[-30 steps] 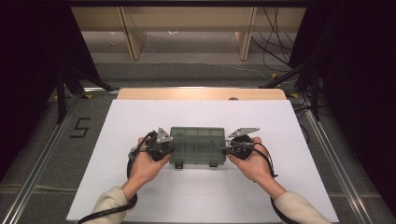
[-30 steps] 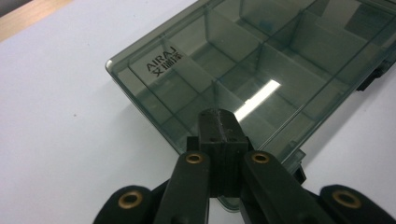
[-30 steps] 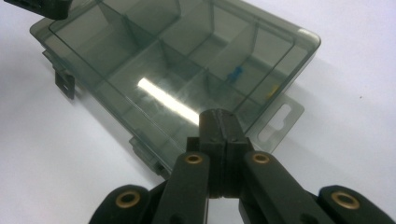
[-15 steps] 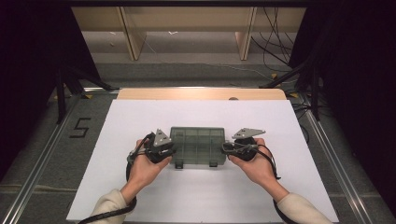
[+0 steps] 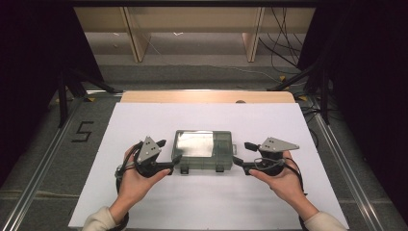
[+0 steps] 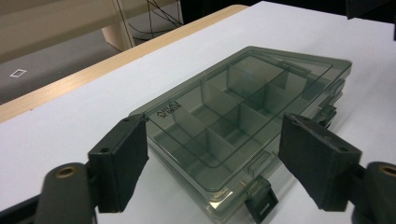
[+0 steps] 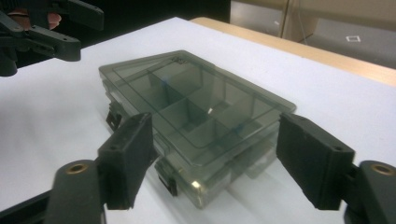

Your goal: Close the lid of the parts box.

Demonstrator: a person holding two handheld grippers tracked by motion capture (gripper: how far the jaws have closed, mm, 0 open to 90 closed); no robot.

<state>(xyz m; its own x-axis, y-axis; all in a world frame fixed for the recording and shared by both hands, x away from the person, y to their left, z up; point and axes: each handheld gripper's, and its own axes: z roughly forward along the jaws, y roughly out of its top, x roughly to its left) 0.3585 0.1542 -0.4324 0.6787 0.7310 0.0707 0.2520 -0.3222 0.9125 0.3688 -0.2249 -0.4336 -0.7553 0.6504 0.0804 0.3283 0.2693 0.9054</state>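
A white sheet covers the worktop (image 5: pixel 144 115), with a wooden strip along its far edge and dark surroundings at both sides of the frame. Just below centre lies a smoky clear plastic compartment box (image 5: pixel 202 150), lid down, its two latches facing the bottom of the frame and apparently fastened. The left tongs (image 5: pixel 170 154) sit just left of the box, the right tongs (image 5: pixel 242 155) just right of it. Both have just been opening and stand wide, holding nothing.
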